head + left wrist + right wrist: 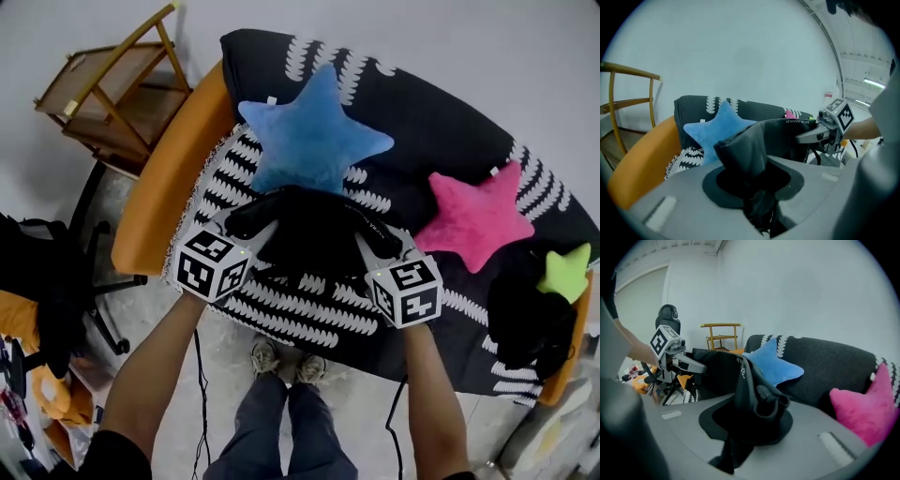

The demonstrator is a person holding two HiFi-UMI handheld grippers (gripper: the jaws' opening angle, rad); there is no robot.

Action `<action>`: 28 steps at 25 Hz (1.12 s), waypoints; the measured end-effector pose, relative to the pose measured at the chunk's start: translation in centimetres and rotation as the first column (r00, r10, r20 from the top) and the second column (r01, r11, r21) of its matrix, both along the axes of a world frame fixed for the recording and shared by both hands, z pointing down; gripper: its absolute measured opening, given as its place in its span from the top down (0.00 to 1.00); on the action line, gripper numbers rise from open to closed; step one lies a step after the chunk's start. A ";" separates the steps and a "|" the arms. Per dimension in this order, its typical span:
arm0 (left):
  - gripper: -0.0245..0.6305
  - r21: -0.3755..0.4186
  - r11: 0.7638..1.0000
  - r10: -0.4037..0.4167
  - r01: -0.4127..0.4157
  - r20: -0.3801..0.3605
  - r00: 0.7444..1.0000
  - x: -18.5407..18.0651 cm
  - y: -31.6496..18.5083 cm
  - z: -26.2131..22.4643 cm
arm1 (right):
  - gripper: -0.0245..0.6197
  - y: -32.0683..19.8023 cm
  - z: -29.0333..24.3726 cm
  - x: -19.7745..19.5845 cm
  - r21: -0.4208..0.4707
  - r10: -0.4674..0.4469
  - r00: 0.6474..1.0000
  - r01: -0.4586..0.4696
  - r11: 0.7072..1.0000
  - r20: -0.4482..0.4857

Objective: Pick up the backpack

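Note:
The black backpack (314, 234) hangs between my two grippers, just in front of the sofa seat (281, 314), which has a black-and-white patterned cover. My left gripper (248, 221) is shut on a bunch of its dark fabric (750, 154), which runs down into the jaws. My right gripper (364, 230) is shut on the other side, with a bunched black fold (754, 394) clamped between its jaws. In the left gripper view the right gripper (820, 135) shows holding the far end. The right gripper view shows the left gripper (684, 364) doing the same.
A blue star pillow (309, 136) lies just behind the backpack, with a pink one (473, 216) and a green one (565, 272) to the right. Another black item (530, 314) sits at the sofa's right end. A wooden chair (117, 89) and an office chair (56, 281) stand at left.

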State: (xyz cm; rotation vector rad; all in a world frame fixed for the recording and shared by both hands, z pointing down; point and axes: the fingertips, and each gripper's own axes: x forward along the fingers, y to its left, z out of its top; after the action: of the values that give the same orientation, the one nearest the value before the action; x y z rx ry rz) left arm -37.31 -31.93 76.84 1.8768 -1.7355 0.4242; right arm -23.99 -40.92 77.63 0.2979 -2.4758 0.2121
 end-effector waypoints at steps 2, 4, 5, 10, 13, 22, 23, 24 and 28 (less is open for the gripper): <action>0.77 0.007 1.000 0.003 -0.003 0.005 1.000 0.2 -0.3 -2.0 | 0.83 -0.1 -1.7 0.2 -0.004 0.013 1.000 -0.013 1.000 0.006; 0.77 0.022 1.000 0.007 -0.007 0.006 1.000 0.4 -0.6 -4.4 | 0.84 -0.4 -3.8 0.5 -0.005 0.030 0.999 -0.030 1.000 0.024; 0.77 0.032 0.999 0.009 -0.009 0.010 1.000 0.4 -0.9 -5.6 | 0.84 -0.6 -5.0 0.6 -0.001 0.038 0.999 -0.038 0.999 0.036; 0.78 0.078 0.997 0.013 -0.017 0.048 0.999 0.9 -2.1 -12.3 | 0.84 -1.5 -11.4 1.4 0.029 0.082 0.993 -0.085 0.996 0.082; 0.78 0.108 0.994 0.021 -0.028 0.066 0.998 1.6 -2.8 -16.7 | 0.84 -2.0 -15.7 2.3 0.050 0.112 0.988 -0.118 0.992 0.105; 0.77 0.223 0.971 0.068 -0.084 0.080 0.995 4.7 -6.0 -29.6 | 0.84 -4.0 -29.3 6.2 0.151 0.212 0.964 -0.237 0.960 0.161; 0.77 0.235 0.967 0.080 -0.098 0.085 0.993 5.2 -6.5 -31.0 | 0.84 -4.2 -30.7 6.7 0.161 0.226 0.959 -0.253 0.954 0.169; 0.77 0.245 0.963 0.092 -0.113 0.093 0.991 5.7 -6.9 -32.3 | 0.84 -4.4 -32.0 7.3 0.168 0.241 0.954 -0.270 0.948 0.177; 0.77 0.288 0.945 0.128 -0.158 0.120 0.985 7.4 -8.1 -37.1 | 0.85 -4.7 -36.6 9.5 0.189 0.289 0.935 -0.328 0.925 0.208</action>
State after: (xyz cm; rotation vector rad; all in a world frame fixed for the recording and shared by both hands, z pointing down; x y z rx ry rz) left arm -29.92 -40.08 39.71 2.2387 -1.8158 0.3305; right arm -14.46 -45.62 40.99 0.8013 -2.6208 0.0944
